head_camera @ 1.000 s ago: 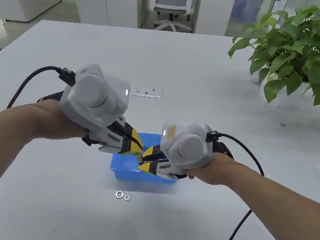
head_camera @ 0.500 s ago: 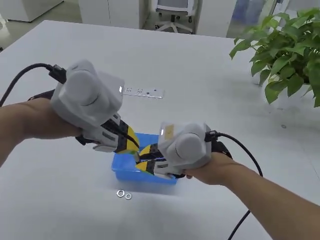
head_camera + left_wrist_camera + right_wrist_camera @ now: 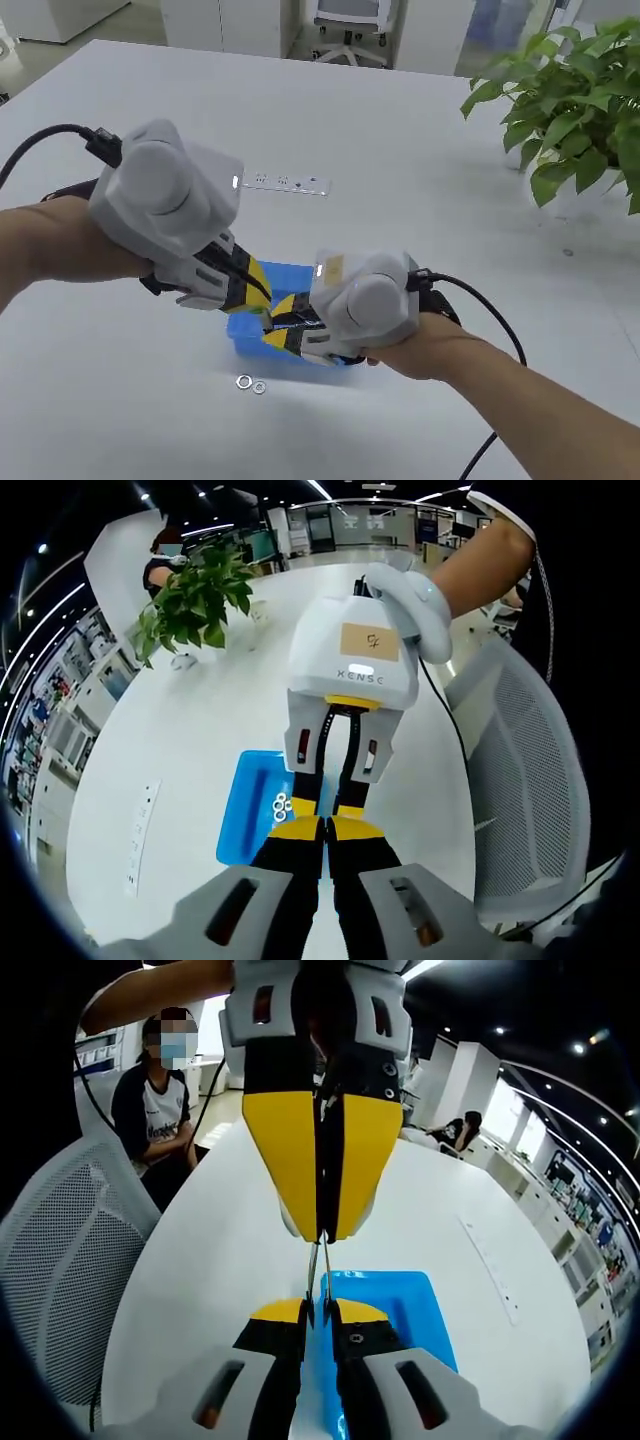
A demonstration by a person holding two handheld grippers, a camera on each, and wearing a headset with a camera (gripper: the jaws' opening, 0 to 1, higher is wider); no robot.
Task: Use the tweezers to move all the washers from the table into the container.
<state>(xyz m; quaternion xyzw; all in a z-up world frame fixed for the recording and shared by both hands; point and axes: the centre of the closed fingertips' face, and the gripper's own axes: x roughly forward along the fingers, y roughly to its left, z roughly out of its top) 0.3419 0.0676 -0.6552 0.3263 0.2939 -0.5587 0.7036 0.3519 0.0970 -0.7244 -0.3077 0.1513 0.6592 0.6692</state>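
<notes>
Both grippers have drifted slightly leftward over the container [image 3: 243,330] compared with a second ago. The left hand-held gripper [image 3: 326,832] has its jaws closed on the tweezers [image 3: 317,1275], whose thin prongs reach down between the jaws of the right hand-held gripper [image 3: 320,1315]. The right jaws stand narrow on either side of the prongs; whether they press them cannot be told. Two washers [image 3: 251,384] lie touching each other on the tabletop [image 3: 400,150], just beside the container's near wall, toward the near edge and below the meeting grippers. A few more washers [image 3: 281,804] rest inside the container.
</notes>
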